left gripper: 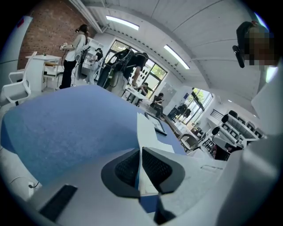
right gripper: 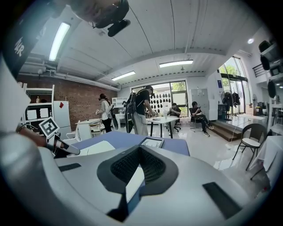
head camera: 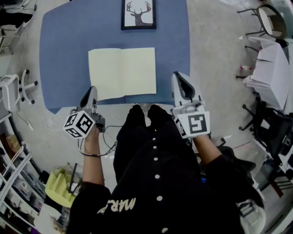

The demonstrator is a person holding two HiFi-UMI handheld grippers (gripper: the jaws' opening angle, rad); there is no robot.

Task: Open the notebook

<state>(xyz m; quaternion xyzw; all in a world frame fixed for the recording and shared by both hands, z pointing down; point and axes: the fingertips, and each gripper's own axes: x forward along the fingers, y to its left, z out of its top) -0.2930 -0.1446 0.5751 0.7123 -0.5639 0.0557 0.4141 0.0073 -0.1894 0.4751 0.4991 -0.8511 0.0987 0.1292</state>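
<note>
Notebook [head camera: 122,73] lies open on the table [head camera: 64,55] — task looks done. Your left gripper [head camera: 93,89] & right gripper [head camera: 178,76] are both clenched, empty — next, just back off near-side.

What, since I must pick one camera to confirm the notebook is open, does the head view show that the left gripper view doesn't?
Only the head view: the cream paper notebook lying open, both blank pages spread flat, the right gripper, and the deer drawing in the black picture frame. Only the left gripper view: the left gripper with jaws shut on nothing, a red brick wall and standing people. Both: the blue table top, the notebook, edge-on from the gripper, and the frame.
</note>
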